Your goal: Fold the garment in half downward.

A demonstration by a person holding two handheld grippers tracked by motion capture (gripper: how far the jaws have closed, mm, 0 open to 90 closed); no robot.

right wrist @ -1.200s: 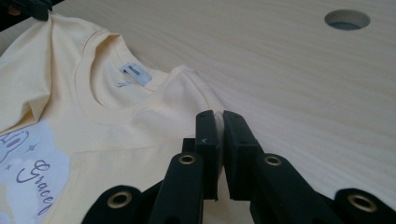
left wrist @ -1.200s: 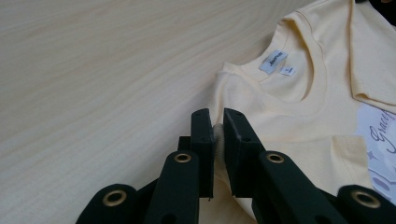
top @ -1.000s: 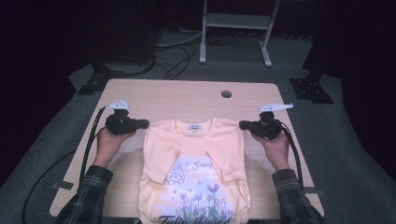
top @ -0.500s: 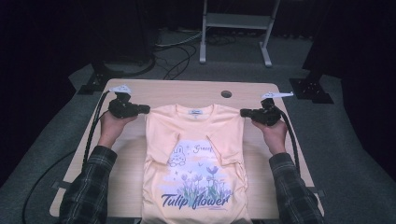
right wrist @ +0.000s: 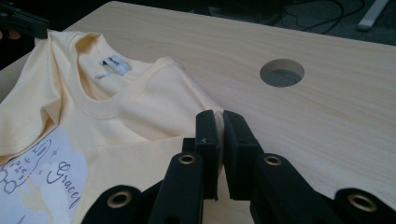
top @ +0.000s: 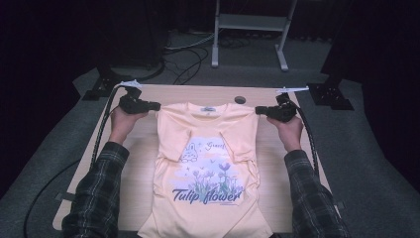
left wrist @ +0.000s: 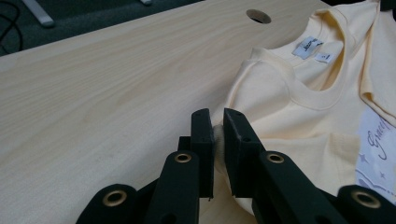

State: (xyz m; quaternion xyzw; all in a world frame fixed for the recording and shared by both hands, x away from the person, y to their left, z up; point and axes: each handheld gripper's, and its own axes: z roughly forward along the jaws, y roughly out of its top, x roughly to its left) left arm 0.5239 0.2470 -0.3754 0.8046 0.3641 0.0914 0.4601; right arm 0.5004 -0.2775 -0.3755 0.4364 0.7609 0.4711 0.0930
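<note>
Table (top: 148,148): shirt (top: 208,148) between claws

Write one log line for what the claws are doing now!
left claw: shut on T-shirt shoulder | right claw: shut on other shoulder | T-shirt: face-up on table, sleeves folded in

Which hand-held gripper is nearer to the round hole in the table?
The right hand-held gripper. It grips the T-shirt shoulder just right of the hole. The left hand-held gripper grips the opposite shoulder, across the collar from it.
</note>
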